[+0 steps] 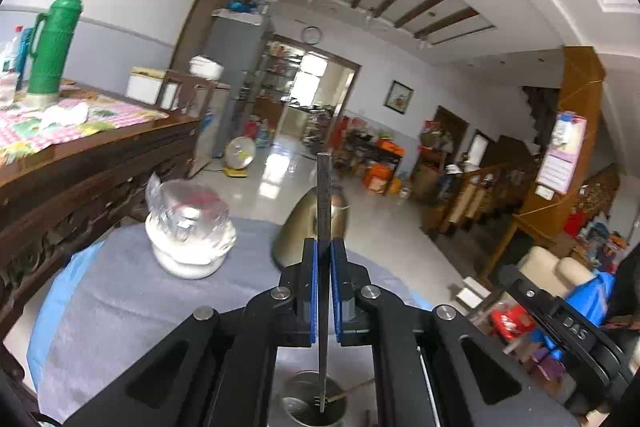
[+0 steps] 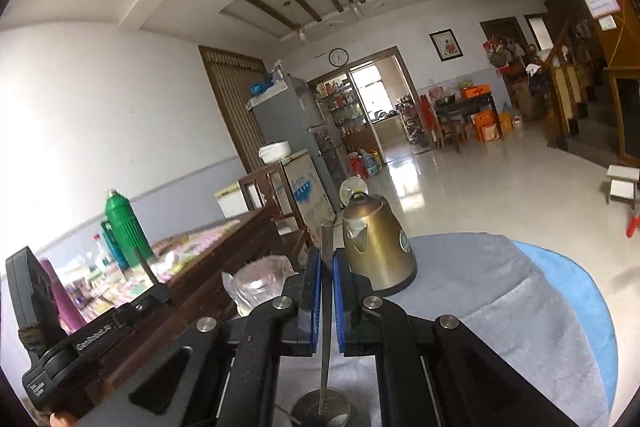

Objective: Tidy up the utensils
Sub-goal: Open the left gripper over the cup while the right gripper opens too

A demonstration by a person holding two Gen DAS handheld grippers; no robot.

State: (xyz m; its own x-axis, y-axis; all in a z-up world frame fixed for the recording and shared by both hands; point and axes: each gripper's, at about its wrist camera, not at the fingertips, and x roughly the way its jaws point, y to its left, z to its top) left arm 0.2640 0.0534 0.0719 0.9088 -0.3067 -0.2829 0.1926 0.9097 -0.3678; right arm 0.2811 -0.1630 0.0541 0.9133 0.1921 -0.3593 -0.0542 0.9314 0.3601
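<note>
My left gripper [image 1: 324,245] is shut on a thin dark utensil [image 1: 324,187], seen edge-on. Its handle sticks up past the fingertips and its lower end hangs into a round metal cup [image 1: 304,377] under the gripper. A thin stick [image 1: 352,389] leans in that cup. My right gripper [image 2: 327,253] is shut on a slim metal utensil [image 2: 326,237], also upright, with its lower end over the same metal cup [image 2: 308,401]. What the utensils' working ends look like is hard to tell. Each gripper's body shows at the edge of the other's view.
The cup stands on a grey cloth [image 2: 500,299] over a round blue table. A brass kettle [image 2: 376,247] and a white bowl with a plastic-wrapped item [image 1: 188,227] stand further back. A wooden sideboard [image 1: 80,163] with a green thermos [image 1: 54,43] runs along the left.
</note>
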